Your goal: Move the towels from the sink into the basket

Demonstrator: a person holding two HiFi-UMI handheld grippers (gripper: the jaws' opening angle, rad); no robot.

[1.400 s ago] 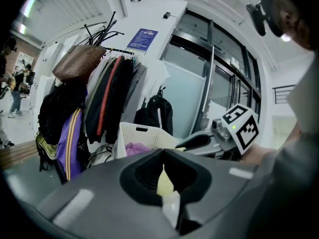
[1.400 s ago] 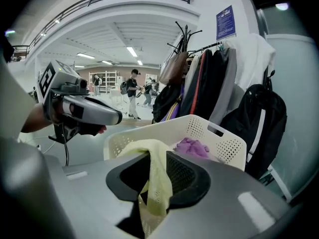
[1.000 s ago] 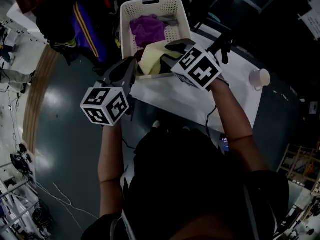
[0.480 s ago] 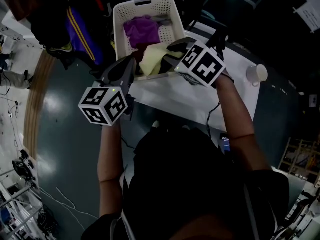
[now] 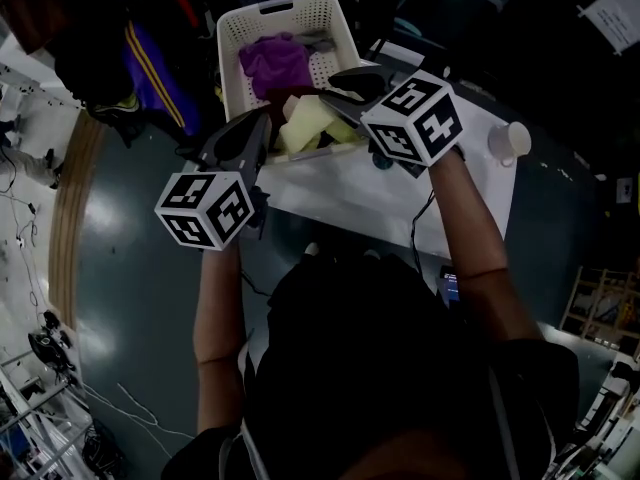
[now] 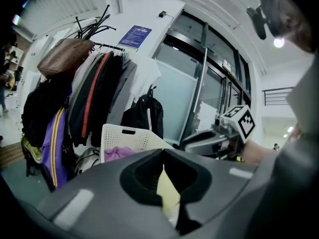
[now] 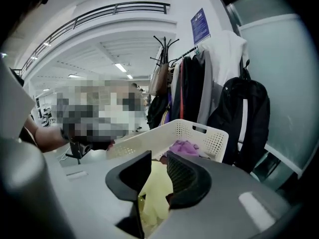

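While the right gripper (image 5: 335, 93) pinches the pale yellow cloth towel (image 5: 305, 123) over the near rim of the white perforated plastic basket (image 5: 285, 8) at twelve o'clock, and the left gripper (image 5: 262, 128) seems clamped on its edge towards eleven, carry it deeper, beside the crumpled purple towel (image 5: 275, 60), before spreading both.

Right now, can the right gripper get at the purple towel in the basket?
Probably not yet: the right gripper has the yellow towel in its jaws. The purple towel lies uncovered in the open basket.
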